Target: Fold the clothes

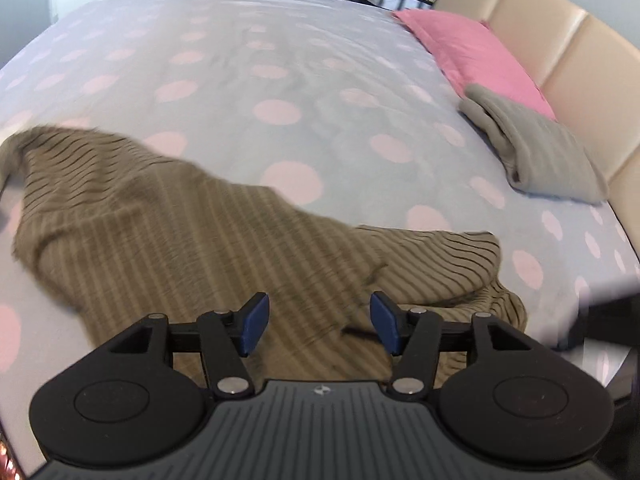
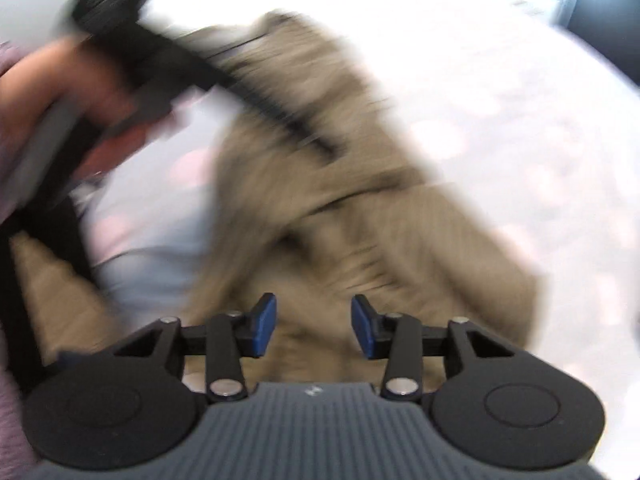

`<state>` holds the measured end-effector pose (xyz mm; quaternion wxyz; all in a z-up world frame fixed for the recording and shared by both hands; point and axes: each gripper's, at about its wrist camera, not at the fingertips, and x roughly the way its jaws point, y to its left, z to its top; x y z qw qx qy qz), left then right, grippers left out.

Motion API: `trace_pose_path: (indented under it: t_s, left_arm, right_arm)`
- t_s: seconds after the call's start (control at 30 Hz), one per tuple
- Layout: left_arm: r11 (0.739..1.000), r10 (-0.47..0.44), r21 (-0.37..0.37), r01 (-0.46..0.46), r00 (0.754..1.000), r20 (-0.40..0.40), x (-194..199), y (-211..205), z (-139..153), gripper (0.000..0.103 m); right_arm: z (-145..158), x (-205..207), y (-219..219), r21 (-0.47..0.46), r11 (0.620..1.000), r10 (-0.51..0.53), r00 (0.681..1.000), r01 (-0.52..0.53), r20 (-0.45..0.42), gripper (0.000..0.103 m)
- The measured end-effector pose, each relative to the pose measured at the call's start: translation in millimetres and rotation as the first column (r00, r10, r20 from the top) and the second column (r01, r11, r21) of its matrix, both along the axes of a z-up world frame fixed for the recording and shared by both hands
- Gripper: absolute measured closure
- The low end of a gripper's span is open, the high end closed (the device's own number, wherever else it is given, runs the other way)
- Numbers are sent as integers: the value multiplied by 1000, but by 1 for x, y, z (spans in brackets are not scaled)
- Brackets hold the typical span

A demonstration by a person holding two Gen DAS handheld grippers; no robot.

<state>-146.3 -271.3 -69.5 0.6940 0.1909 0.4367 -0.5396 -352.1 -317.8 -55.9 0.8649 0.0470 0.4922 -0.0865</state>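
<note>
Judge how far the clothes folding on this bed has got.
Done: a grey garment lies folded beside the pink pillow. In hand: nothing; the left gripper and right gripper are both open above the tan striped garment. Left: that garment lies loose and rumpled, not yet squared up.

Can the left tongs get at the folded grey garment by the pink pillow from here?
Probably yes. The left tongs are open and empty, and only bare dotted sheet lies between them and the grey garment, though it sits well off to the side.
</note>
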Motion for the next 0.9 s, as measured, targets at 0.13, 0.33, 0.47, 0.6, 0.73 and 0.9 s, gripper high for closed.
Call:
trace_pose_path:
  t_s: [0.13, 0.33, 0.47, 0.6, 0.73, 0.9]
  left_arm:
    - [1000, 5, 23, -5, 1000, -8, -6, -21, -19, 49]
    - [998, 8, 65, -8, 1000, 8, -2, -34, -44, 63]
    - [997, 16, 77, -16, 1000, -3, 7, -34, -52, 85]
    - [999, 4, 54, -5, 1000, 18, 8, -26, -46, 100]
    - [999, 40, 15, -41, 997, 71, 17, -9, -22, 101]
    - [990, 125, -80, -115, 983, 132, 40, 23, 29, 101]
  right_arm:
    - [-13, 16, -57, -29, 994, -106, 994, 107, 26, 30]
    - [-54, 41, -104, -14, 992, -126, 992, 126, -18, 26]
    - [-71, 48, -110, 47, 992, -114, 993, 115, -30, 34]
    - [-73, 49, -101, 63, 993, -95, 995, 97, -31, 91]
    - [-60, 45, -97, 1, 990, -144, 989, 144, -13, 100]
    - [-15, 24, -102, -186, 944, -272, 962, 273, 33, 103]
